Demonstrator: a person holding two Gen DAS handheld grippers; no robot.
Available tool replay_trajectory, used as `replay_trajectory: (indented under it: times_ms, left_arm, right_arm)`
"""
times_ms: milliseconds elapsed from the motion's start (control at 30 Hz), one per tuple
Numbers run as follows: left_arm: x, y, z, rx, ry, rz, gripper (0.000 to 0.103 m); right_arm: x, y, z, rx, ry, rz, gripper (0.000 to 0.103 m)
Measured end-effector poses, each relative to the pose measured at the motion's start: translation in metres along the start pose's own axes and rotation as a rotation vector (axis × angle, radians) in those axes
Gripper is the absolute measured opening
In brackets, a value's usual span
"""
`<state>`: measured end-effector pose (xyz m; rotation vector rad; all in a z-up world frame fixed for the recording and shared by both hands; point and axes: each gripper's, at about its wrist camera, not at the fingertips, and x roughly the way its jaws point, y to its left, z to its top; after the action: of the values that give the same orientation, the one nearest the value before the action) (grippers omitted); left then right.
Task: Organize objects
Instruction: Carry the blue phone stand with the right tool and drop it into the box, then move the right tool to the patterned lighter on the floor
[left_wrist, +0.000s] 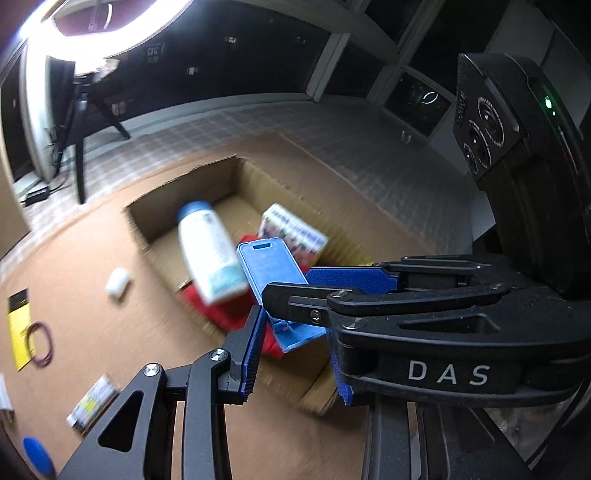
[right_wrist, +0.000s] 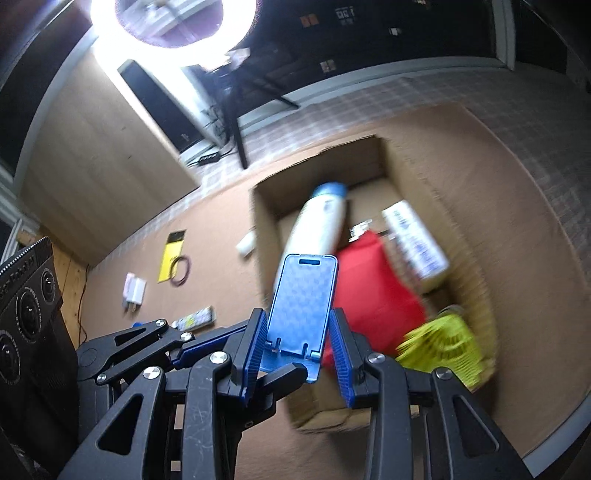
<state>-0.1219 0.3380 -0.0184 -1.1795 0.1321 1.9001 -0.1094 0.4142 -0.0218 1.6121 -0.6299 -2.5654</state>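
Blue phone stand (right_wrist: 301, 306), flat ribbed plastic, slotted top, folded foot

Both wrist views down over box (left_wrist: 236, 177)

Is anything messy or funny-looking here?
Yes. Both grippers, right gripper and left gripper, pinch one blue phone stand in the air over the cardboard box. Inside, the white bottle lies tipped over, and small things like the yellow card are scattered on the floor outside.
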Motion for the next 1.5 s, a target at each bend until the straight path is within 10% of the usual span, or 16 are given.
replay_trajectory:
  times_ms: [500, 933, 1500]
  left_arm:
    - [0.053, -0.009, 0.023, 0.010, 0.041, 0.048, 0.038]
    - [0.016, 0.005, 0.008, 0.005, 0.000, 0.081, 0.043]
    - [-0.039, 0.159, -0.066, -0.262, 0.042, 0.263, 0.046]
  right_arm:
    - [0.021, -0.042, 0.027, 0.004, 0.064, 0.010, 0.032]
    - [0.002, -0.024, 0.021, -0.034, 0.012, -0.001, 0.041]
    - [0.015, 0.053, -0.022, -0.086, 0.030, 0.101, 0.040]
